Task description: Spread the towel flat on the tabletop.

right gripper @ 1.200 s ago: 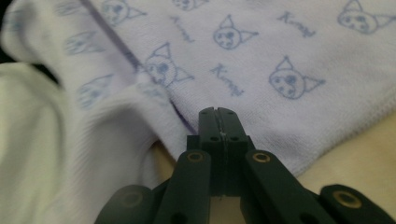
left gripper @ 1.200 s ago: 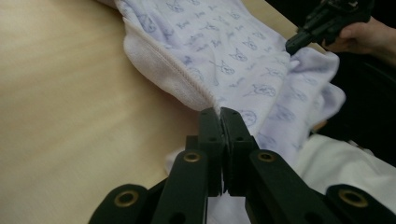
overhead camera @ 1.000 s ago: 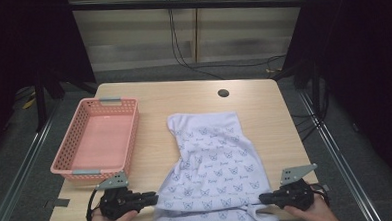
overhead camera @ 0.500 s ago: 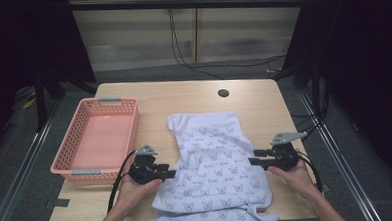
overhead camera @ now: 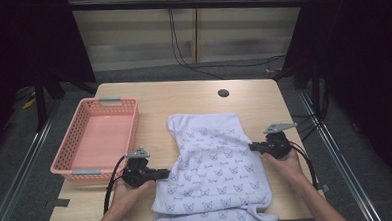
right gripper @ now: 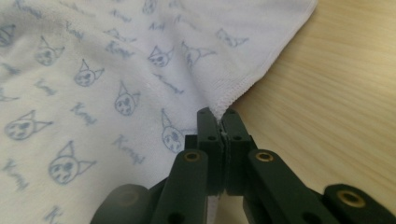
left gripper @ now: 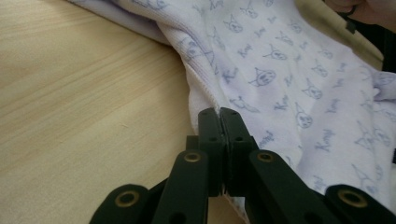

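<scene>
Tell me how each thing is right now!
Cloth: spread flat on the table, near end hanging over the edge, pinched at both side hems.
Basket: upright, empty.
Left gripper: jaws just closed, shut on the cloth's hem.
Right gripper: jaws just closed, shut on the cloth's hem.
Table: level.

Soft white printed terry cloth [overhead camera: 214,170], matt pale wood-grain table [overhead camera: 193,98], pink plastic lattice basket [overhead camera: 73,146], matt black plastic left gripper [left gripper: 219,114]
</scene>
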`<state>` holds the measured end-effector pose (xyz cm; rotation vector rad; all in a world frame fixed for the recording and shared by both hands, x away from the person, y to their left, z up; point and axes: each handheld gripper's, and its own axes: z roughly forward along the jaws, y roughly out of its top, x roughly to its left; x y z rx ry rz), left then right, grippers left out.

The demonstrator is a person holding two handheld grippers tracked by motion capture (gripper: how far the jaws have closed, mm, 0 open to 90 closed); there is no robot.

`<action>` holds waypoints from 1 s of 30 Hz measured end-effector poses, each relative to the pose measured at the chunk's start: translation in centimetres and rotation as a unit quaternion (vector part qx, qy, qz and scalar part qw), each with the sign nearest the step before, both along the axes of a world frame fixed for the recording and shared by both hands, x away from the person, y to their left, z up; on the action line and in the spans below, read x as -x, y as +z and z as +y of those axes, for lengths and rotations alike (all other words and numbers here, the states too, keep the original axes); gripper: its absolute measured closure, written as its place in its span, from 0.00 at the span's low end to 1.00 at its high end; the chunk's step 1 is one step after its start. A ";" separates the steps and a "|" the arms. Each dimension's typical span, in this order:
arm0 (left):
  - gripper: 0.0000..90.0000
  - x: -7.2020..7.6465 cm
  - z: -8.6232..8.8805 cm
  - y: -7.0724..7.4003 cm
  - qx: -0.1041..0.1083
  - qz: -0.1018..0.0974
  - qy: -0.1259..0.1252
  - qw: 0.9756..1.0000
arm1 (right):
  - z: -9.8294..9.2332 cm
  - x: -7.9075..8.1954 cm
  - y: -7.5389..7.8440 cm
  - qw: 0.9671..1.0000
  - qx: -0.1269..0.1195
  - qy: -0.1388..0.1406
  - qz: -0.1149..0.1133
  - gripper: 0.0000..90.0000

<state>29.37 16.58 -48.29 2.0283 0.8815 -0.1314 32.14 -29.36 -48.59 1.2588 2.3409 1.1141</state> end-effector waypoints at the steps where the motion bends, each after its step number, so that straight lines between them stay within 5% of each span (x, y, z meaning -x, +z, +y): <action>1: 0.98 0.2 0.0 0.0 0.003 0.002 -0.003 1.000 | -0.4 0.3 0.2 1.000 -0.007 -0.001 -0.001 0.99; 6: 0.98 1.8 -0.2 0.1 -0.003 0.006 -0.019 1.000 | -3.3 3.8 0.6 1.000 -0.004 -0.015 0.008 0.99; 10: 0.98 4.7 0.7 0.5 0.016 0.014 -0.025 0.999 | -4.9 6.4 -0.1 0.999 -0.004 -0.026 0.024 0.99; 14: 0.98 8.5 1.3 1.5 0.036 -0.003 -0.050 0.998 | -4.8 8.5 0.0 0.999 -0.015 -0.003 0.039 0.98; 16: 0.98 9.4 1.5 2.2 0.050 0.007 -0.054 0.997 | -4.3 9.6 0.3 0.999 -0.021 0.013 0.036 0.97; 18: 0.89 9.9 1.5 2.3 0.033 -0.007 -0.058 0.998 | -4.1 10.4 0.6 0.999 -0.023 0.022 0.028 0.89; 20: 0.80 8.9 1.7 2.0 0.028 -0.007 -0.046 0.999 | -4.0 10.5 1.0 0.999 -0.030 0.017 0.012 0.76; 24: 0.69 5.6 1.4 2.0 0.023 -0.024 -0.022 0.999 | -4.1 9.6 1.7 0.999 -0.048 0.014 -0.011 0.69; 26: 0.66 3.6 0.7 1.8 0.014 -0.027 0.007 1.000 | -3.9 8.7 1.8 0.998 -0.060 0.012 -0.009 0.68; 30: 0.63 0.1 -1.3 0.9 -0.003 -0.024 0.019 1.000 | -3.1 6.4 1.1 0.998 -0.055 0.024 0.000 0.64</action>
